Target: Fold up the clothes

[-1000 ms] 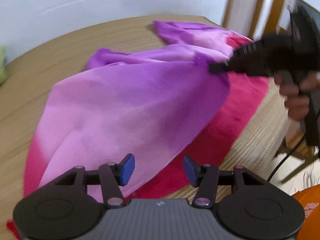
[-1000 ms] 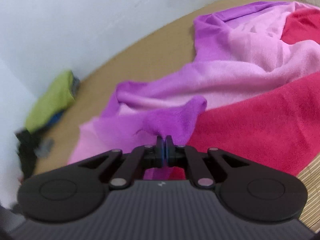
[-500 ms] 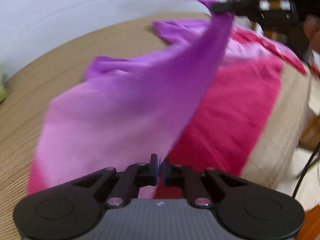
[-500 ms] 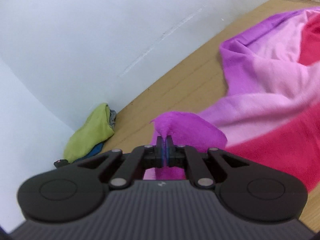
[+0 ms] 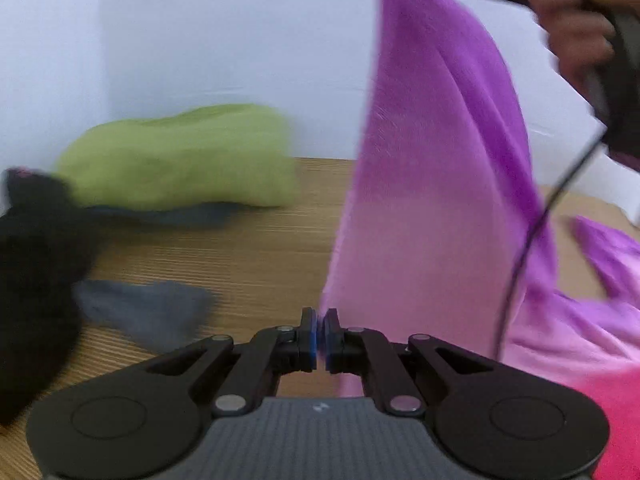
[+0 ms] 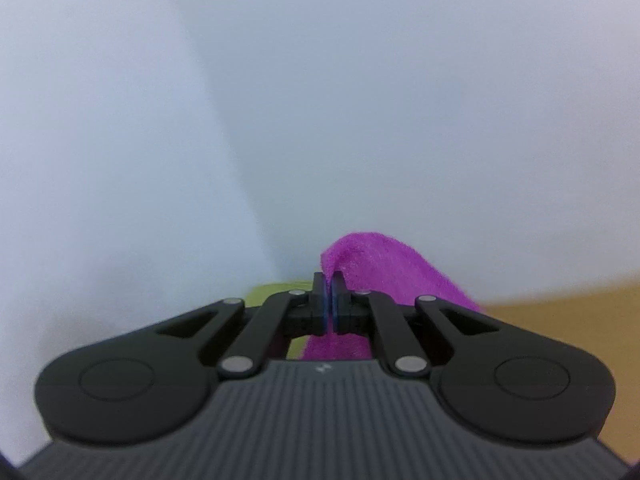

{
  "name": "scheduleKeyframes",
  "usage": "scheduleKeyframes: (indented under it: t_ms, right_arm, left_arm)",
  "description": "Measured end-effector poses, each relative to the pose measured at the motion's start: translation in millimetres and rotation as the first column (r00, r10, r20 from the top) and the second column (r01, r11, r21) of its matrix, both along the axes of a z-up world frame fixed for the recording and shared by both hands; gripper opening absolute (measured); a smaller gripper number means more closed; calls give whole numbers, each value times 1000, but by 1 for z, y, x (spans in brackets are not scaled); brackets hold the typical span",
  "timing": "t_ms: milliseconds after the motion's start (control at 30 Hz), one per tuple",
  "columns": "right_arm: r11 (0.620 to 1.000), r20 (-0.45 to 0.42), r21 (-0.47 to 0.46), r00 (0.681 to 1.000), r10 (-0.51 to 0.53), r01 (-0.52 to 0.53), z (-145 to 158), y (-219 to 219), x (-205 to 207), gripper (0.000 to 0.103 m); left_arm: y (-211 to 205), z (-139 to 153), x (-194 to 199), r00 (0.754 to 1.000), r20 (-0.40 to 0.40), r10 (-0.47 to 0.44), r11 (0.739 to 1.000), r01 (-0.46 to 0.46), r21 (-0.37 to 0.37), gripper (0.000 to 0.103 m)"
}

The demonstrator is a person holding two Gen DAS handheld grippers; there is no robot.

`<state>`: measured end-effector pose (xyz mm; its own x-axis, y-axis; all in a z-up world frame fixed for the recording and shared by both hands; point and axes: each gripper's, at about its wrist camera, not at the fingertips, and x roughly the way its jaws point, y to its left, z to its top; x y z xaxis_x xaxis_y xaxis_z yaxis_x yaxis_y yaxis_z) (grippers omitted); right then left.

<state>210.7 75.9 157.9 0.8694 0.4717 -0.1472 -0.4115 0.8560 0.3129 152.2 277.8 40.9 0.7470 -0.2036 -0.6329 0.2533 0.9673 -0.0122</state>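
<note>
Left tongs (image 5: 319, 334): at 6 o'clock in the left wrist view, blue pads pressed together on the lower edge of the purple-pink garment (image 5: 436, 208), which rises straight out of the pinch.

Right tongs (image 6: 332, 304): at 6 o'clock in the right wrist view, clamped on a purple corner of the same garment; a fold of cloth (image 6: 376, 264) humps over the pads toward 3 o'clock. In the left wrist view this tool sits at 1 o'clock, blurred, gripping the cloth's top end.

Person's hand (image 5: 576, 28): at 2 o'clock in the left wrist view, wrapped around the right tool's black handle; a dark cable (image 5: 532, 240) hangs from it toward 5 o'clock, across the cloth.

Garment: stretched in the air between the two tongs, deep purple at the top, fading to pale pink lower down; its remainder lies on the tabletop (image 5: 256, 256) toward 4 o'clock, turning hot pink at the frame's edge.

Green garment (image 5: 180, 156): bundled at 10 o'clock by the white wall (image 5: 200, 32), lying on a dark blue-grey layer; a sliver of it shows behind the right tongs.

Grey cloth (image 5: 148, 308): on the tabletop at 8 o'clock, just beside a black cloth (image 5: 36, 280) at 9 o'clock.

Sharpness: the left wrist view is smeared.
</note>
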Motion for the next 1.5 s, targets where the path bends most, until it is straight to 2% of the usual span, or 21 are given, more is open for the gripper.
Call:
scheduleKeyframes:
  t_ms: [133, 233, 300, 367, 467, 600, 633, 733, 900, 1000, 1100, 1200, 1333, 1500]
  right_arm:
    - [992, 26, -103, 997, 73, -70, -35, 126, 91, 5]
    - [978, -29, -191, 996, 83, -87, -82, 193, 139, 7]
    - [963, -140, -253, 989, 56, -90, -118, 222, 159, 10]
    - [948, -267, -293, 963, 39, -120, -147, 231, 168, 17]
    - [932, -349, -301, 933, 91, -204, -170, 217, 157, 21]
    - [911, -375, -355, 925, 67, -210, -171, 175, 121, 45]
    - [905, -373, -374, 926, 52, -201, -171, 163, 111, 46]
    - [884, -390, -424, 921, 19, -197, -173, 126, 70, 46]
    - [861, -458, -454, 889, -6, -229, -187, 74, -19, 46]
    - [865, -504, -417, 863, 35, -279, -193, 43, -82, 46]
    - [883, -541, -344, 836, 89, -318, -196, 26, -143, 46]
    - [908, -556, -292, 826, 94, -300, -201, 12, -189, 46]
    - [932, -567, -285, 823, 24, -224, -209, -5, -240, 46]
    - [946, -598, -278, 801, -33, -169, -212, -22, -272, 46]
  left_arm:
    - [58, -24, 62, 991, -49, 125, 992, -123, 33, 4]
    - [81, -46, 90, 982, -86, 169, 983, -162, 83, 4]
    - [88, -57, 96, 979, -104, 175, 981, -165, 99, 5]
    - [93, -63, 96, 979, -120, 167, 983, -156, 97, 8]
    - [105, -69, 91, 979, -136, 153, 986, -141, 94, 9]
    - [124, -65, 65, 979, -146, 143, 988, -134, 71, 11]
    - [127, -63, 57, 978, -153, 143, 989, -135, 59, 12]
    - [130, -56, 27, 971, -184, 151, 989, -148, 32, 17]
    - [115, -47, -32, 965, -226, 130, 991, -123, 44, 25]
    - [99, -42, -68, 963, -250, 99, 995, -94, 29, 34]
    - [77, -38, -99, 959, -268, 87, 996, -83, 26, 36]
    - [46, -33, -129, 960, -280, 33, 999, -27, 27, 40]
    - [-4, -36, -165, 963, -263, -55, 994, 79, 81, 45]
    - [-39, -58, -179, 969, -241, -47, 974, 98, 204, 45]
